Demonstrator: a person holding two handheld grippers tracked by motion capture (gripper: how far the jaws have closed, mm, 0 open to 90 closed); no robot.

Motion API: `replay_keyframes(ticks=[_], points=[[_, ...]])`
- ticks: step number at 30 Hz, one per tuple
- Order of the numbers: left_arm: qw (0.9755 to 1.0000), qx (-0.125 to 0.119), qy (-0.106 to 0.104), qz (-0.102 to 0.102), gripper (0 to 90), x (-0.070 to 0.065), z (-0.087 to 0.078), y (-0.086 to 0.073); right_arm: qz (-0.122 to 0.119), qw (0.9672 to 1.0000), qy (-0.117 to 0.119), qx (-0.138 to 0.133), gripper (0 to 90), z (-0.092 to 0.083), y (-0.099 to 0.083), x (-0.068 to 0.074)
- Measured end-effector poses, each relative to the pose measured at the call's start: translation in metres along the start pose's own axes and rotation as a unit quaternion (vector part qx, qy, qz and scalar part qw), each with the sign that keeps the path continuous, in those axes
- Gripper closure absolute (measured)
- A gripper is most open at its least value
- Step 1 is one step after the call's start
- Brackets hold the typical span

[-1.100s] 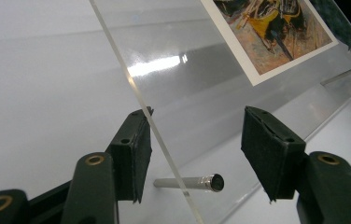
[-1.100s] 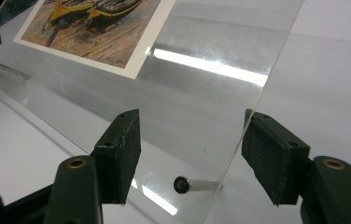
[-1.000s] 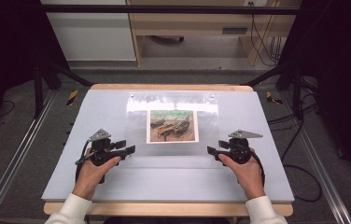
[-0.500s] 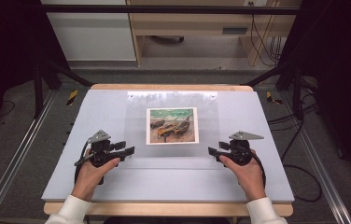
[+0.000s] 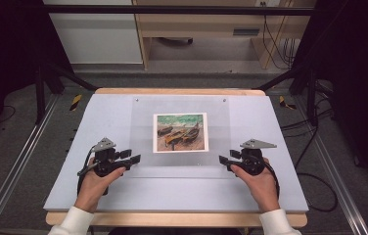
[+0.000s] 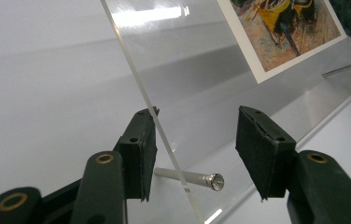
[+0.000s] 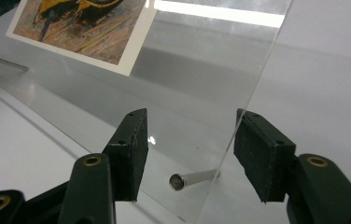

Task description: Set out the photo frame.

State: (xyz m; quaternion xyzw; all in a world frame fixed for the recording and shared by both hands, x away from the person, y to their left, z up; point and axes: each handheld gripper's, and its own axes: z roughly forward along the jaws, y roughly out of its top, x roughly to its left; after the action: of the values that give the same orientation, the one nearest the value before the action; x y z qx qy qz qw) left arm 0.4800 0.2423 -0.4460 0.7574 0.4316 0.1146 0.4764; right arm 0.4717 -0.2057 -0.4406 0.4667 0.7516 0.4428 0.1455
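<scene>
A clear acrylic sheet (image 5: 216, 122) lies on the pale table (image 5: 280, 191), raised on short metal pins (image 6: 197, 178). A picture of boats (image 5: 180, 132) sits at its middle. My left gripper (image 5: 132, 156) is at the sheet's left edge near the front corner. In the left gripper view the sheet (image 6: 187, 70) passes between its jaws (image 6: 197, 149), close by one pad and apart from the other. My right gripper (image 5: 223, 160) is at the right edge; the sheet's edge (image 7: 201, 84) and a pin (image 7: 190, 178) lie between its jaws (image 7: 190, 149), untouched. Both pairs of jaws have just been closing.
The table has a wooden front edge (image 5: 172, 219). Metal rails (image 5: 15, 176) run along both sides on the floor. Cables (image 5: 314, 181) trail at the right. A wooden desk (image 5: 206, 29) and a white cabinet (image 5: 94, 34) stand beyond the far edge.
Both hands, the sheet and the picture stay where they were. The bright glare along the sheet's far edge has faded.
</scene>
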Motion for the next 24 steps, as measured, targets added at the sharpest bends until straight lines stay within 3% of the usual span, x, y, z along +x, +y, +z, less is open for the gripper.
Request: replay_keyframes(ticks=[24], points=[[0.9999,0.001,0.009,0.005,54.2,-0.0056,-0.0070,-0.0062,-0.012,0.9999,-0.009,0.001,52.7,-0.0083,-0.0070,0.0056]])
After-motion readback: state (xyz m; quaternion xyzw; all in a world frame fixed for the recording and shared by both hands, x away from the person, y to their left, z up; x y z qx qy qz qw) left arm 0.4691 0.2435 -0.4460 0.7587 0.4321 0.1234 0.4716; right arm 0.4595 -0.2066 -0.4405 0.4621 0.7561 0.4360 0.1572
